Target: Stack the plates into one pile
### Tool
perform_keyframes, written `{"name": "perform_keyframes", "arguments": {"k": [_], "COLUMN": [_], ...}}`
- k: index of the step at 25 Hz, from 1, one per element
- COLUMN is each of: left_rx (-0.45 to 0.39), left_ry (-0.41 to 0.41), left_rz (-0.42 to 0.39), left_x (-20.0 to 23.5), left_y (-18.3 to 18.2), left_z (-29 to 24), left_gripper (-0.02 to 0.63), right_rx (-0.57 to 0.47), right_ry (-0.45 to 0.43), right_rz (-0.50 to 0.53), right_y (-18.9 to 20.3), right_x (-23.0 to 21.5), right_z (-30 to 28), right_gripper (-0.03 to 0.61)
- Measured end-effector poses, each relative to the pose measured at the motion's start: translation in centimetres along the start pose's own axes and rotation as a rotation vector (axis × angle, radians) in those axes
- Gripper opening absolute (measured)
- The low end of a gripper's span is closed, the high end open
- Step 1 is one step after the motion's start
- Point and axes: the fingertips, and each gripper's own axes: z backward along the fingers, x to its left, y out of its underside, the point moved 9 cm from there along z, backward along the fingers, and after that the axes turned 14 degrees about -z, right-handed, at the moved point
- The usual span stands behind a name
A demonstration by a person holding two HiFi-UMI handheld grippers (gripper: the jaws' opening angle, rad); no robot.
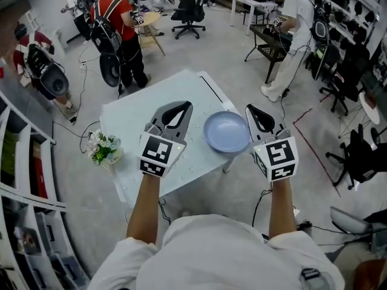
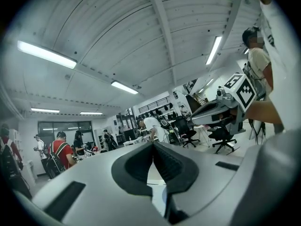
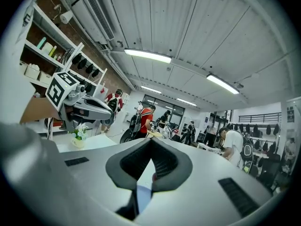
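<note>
The plate [image 1: 227, 132] is pale blue, round and shallow, with a raised rim. It lies flat at the right-hand corner of the counter [image 1: 151, 116], close to the edge. Only one blue disc shows from the head view. I cannot tell whether it is a single plate or several already nested, and no other plate lies loose on the counter.

I judge it to be stiff and smooth, and light enough for one gripper. If it is ceramic it could chip when set down hard. The glaze looks slick, so a pinch on the flat middle would get no purchase. The place to take hold is the rim, one jaw above and one below, on the side nearest the counter's edge where a jaw can slip under. It should be kept level, because a tilted plate could slide out of the pinch.

The right gripper [image 1: 253, 109] hangs just beside the plate, above the counter's right corner. Its own view shows the jaws pressed together with nothing between them. The left gripper [image 1: 183, 105] hovers over the middle of the counter, its jaws also pressed together and empty.

A small pot of flowers [image 1: 103, 148] stands at the counter's left edge, well apart from the plate.
</note>
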Motion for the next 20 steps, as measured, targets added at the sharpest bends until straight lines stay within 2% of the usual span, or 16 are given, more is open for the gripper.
{"name": "perform_keyframes", "arguments": {"k": [20], "left_rx": [0.005], "left_ry": [0.041], "left_rz": [-0.001], "left_x": [0.1], "left_y": [1.1], "left_z": [-0.8], "left_gripper": [0.02], "right_rx": [0.025], "right_ry": [0.01], "right_rz": [-0.006], "right_y": [0.5], "right_x": [0.1], "right_z": [-1.4], "right_gripper": [0.012]}}
